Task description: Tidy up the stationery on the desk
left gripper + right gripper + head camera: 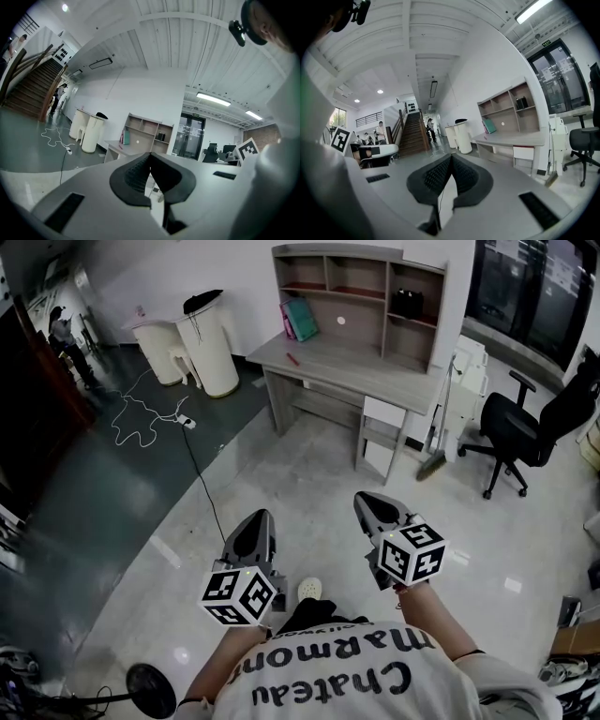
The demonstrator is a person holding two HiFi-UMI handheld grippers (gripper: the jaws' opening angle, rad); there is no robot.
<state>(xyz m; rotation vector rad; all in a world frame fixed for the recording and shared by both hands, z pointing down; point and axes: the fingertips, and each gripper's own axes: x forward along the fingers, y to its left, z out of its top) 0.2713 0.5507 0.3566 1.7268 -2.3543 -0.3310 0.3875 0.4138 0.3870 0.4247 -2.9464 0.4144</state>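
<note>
Across the room stands a grey desk (356, 367) with a shelf unit on top. On it lie a red pen (292, 359), teal and pink books (298, 320) leaning in a shelf bay, and a black object (407, 303) in a right bay. I hold both grippers over the floor, well short of the desk. My left gripper (260, 518) is shut with nothing in it, and so is my right gripper (367, 501). In the left gripper view the closed left gripper (150, 156) points toward the desk (117, 147). The right gripper (451, 157) has the desk (511, 138) to its right.
A black office chair (525, 432) and a broom (435, 463) stand right of the desk. Two white cylinders (211, 343) are on its left, with a power strip and cable (187, 423) on the dark floor. A staircase (411, 133) rises behind.
</note>
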